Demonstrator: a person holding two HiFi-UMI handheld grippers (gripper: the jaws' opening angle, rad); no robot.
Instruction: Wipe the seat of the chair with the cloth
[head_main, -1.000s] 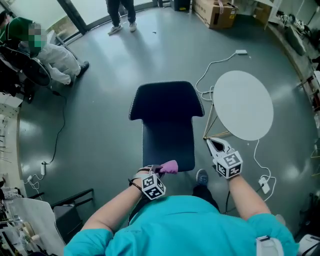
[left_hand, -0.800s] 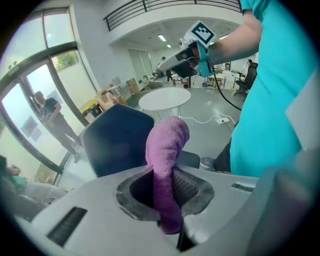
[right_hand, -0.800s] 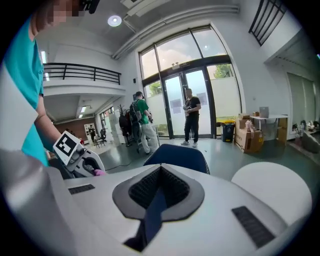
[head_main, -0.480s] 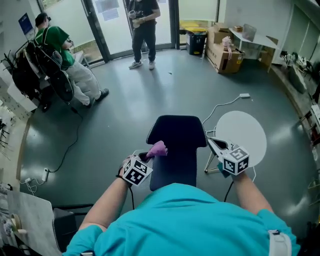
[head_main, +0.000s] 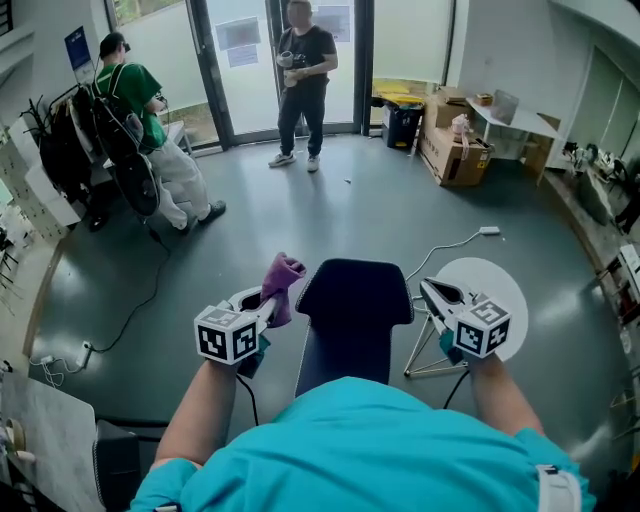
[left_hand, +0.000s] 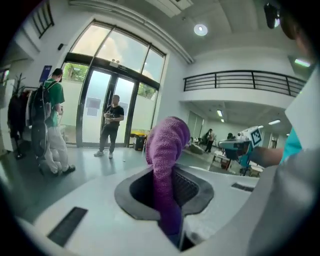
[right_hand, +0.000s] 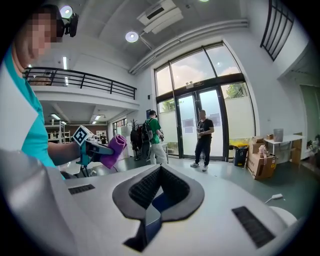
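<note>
We hold two grippers flanking one dark blue cushioned chair (head_main: 355, 300). Left of it, the left gripper (head_main: 262, 300) pinches one purple cloth (head_main: 282, 275), lengthwise along its jaws, free end pointing away. Right of it, the right gripper (head_main: 435, 292) is closed, empty.

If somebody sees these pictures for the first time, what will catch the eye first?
The purple cloth stands out most: the left tongs hold it in the air, left of the dark chair, clear of the seat. The right tongs are shut and empty, by a round white table. Further back, a person in a green top and a person in black stand near the glass doors.
</note>
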